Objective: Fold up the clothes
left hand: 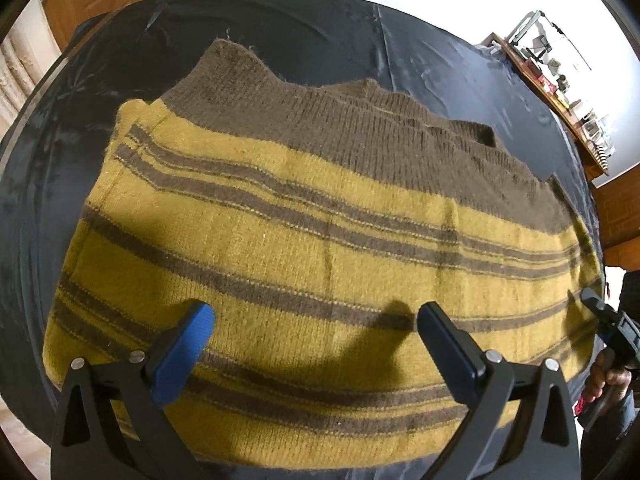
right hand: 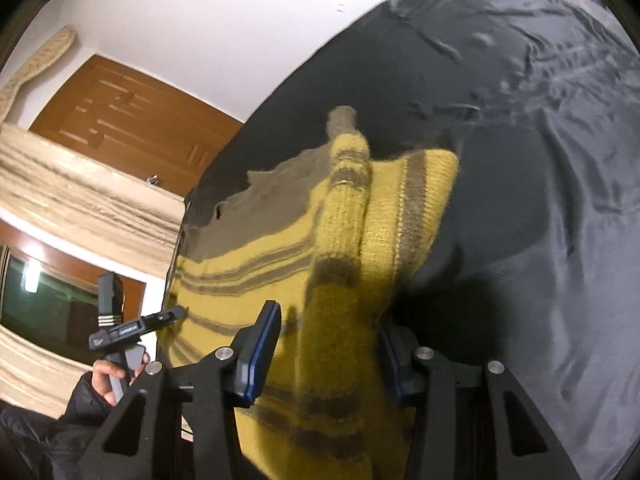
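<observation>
In the left wrist view, a mustard-yellow sweater (left hand: 280, 248) with brown stripes and a brown ribbed band along its far edge is seen spread flat on a counter (left hand: 360, 40) covered by a dark, wrinkled cloth (left hand: 460, 80). The left hand-held gripper (left hand: 314, 330) is held above the near part of the sweater with its fingers spread wide; nothing is caught between them, and their shadows are cast on the knit. At the right edge of this view, the right hand-held gripper (left hand: 600, 308) is seen at the sweater's side edge, its handle gripped by a person's hand (left hand: 608, 380). A wooden shelf (left hand: 560, 92) crowded with small items is seen against a white wall beyond the counter. In the right wrist view, the right hand-held gripper (right hand: 328, 344) is seen with a thick fold of the yellow sweater (right hand: 344, 240) bunched and lifted between its fingers, the fabric filling the gap between the blue-edged pads (right hand: 260, 352); whether the pads actually press on the knit cannot be told for certain, the picture being blurred. The rest of the sweater is seen lying on the dark cloth (right hand: 520, 160) beyond. At the lower left, the left hand-held gripper (right hand: 132, 324) is seen side-on, held by a hand (right hand: 112, 376) in a dark sleeve (right hand: 60, 420), with a brown wooden door (right hand: 132, 116) behind it.
</observation>
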Motion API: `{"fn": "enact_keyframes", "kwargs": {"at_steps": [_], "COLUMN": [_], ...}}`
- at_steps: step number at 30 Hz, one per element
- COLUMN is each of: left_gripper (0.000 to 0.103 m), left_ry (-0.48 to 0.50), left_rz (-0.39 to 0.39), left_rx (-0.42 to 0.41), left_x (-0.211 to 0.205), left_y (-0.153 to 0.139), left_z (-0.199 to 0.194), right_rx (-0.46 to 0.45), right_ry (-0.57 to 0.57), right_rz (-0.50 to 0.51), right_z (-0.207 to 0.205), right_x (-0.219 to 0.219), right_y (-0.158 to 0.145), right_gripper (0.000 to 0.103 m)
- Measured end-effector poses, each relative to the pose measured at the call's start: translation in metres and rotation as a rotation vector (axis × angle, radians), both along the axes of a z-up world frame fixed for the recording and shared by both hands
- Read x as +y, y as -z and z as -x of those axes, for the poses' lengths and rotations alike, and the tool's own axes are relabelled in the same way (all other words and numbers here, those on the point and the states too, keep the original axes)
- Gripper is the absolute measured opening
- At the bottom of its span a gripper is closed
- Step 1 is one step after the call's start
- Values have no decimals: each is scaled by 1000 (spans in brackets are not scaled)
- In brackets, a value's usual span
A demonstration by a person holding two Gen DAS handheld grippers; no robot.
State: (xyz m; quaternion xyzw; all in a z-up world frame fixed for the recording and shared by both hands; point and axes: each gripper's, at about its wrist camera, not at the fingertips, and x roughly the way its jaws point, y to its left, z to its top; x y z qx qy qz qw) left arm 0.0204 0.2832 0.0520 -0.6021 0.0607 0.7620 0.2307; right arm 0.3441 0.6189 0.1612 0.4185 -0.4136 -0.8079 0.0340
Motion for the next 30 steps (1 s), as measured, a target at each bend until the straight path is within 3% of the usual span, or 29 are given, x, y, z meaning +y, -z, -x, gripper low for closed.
{"fn": "enact_keyframes", "kwargs": {"at_steps": [4, 6, 9, 15, 23, 30], "left_gripper": [102, 102, 102, 102, 102, 102], "left_ry": [-2, -4, -16, 6, 154, 149], "left_rz": [6, 7, -6, -102, -231, -165], "left_rx": [1, 1, -1, 7, -12, -31], "left_x": [-1, -2, -3, 7, 50, 39], "left_y": [2, 3, -1, -27, -61, -48], "left_z": [-2, -3, -3, -11, -26, -26], "right_rx": [8, -5, 13, 71, 138, 135], "right_ry": [5, 10, 26, 64, 45, 89], "right_rz": [1, 3, 51, 117, 40, 78], "right_z": [1, 2, 0, -4, 6, 6], "right_x": [0, 0, 2, -3, -27, -27], "right_y": [1, 3, 2, -16, -57, -53], "right_gripper": [46, 31, 26, 25, 25, 25]}}
